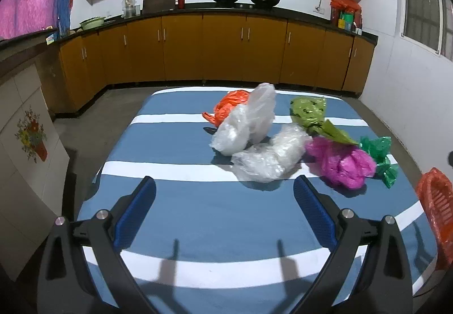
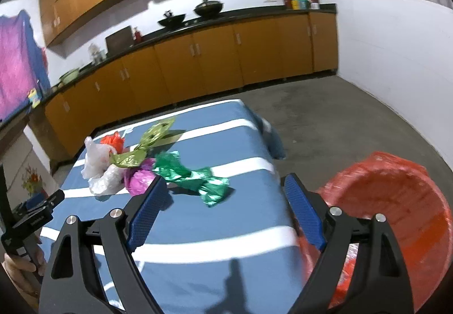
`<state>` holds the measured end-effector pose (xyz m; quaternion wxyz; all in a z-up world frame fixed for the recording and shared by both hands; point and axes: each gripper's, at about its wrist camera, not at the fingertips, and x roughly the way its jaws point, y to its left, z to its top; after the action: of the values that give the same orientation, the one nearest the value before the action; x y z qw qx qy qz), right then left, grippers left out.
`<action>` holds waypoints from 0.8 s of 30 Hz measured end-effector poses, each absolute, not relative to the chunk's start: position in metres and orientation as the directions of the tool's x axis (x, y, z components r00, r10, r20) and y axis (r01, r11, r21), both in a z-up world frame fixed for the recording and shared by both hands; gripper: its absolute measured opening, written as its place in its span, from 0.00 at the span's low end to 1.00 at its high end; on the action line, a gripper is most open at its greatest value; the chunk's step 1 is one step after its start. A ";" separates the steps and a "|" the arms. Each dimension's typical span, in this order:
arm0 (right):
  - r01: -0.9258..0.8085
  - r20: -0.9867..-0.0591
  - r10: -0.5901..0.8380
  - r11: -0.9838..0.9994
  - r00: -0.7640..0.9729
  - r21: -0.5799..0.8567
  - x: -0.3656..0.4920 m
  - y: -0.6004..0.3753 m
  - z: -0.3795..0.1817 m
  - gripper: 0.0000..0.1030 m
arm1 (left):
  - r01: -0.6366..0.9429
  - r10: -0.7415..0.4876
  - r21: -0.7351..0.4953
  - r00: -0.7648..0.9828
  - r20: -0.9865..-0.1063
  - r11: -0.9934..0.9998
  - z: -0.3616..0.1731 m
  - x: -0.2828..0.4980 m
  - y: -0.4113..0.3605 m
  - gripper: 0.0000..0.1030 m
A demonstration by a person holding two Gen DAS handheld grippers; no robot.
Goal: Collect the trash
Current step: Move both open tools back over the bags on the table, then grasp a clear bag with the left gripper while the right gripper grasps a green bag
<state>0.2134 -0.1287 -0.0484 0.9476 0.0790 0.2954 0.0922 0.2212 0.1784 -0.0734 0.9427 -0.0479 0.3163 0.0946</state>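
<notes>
Both grippers, left (image 1: pixel 225 189) and right (image 2: pixel 223 189), hang wide and empty over the striped worktop (image 1: pixel 198 212). Six crumpled bags (image 1: pixel 266 155) lie uncollected mid-cloth. Beside its right edge, the red basket (image 2: pixel 396 200) seemingly holds something red already, so collecting has barely begun.

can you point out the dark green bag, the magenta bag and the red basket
dark green bag (image 2: pixel 195 178): right wrist view, on the crumpled middle of the bag.
magenta bag (image 1: pixel 342 162): left wrist view, on the centre of its bunched body.
red basket (image 2: pixel 396 200): right wrist view, on the inner wall below the rim.
</notes>
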 end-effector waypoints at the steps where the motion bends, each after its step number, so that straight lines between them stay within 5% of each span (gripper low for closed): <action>1: -0.137 -0.553 0.226 0.971 0.802 0.198 0.220 -0.122 -0.051 0.82 | -0.210 0.144 -0.038 0.782 -0.607 0.977 -0.074 0.223 0.181 0.93; 18: -0.260 -0.710 0.196 0.966 0.677 0.019 0.305 -0.060 -0.107 0.71 | -0.135 0.053 -0.084 0.778 -0.626 0.987 -0.090 0.264 0.183 0.88; 24: -0.295 -0.766 0.199 0.956 0.611 0.013 0.314 -0.053 -0.119 0.56 | -0.094 0.010 -0.096 0.768 -0.640 0.991 -0.094 0.279 0.169 0.82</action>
<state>0.3143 -0.0527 -0.1188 0.8957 -0.0571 0.4190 0.1378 0.2790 0.1693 -0.0944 0.9383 -0.0615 0.3393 0.0278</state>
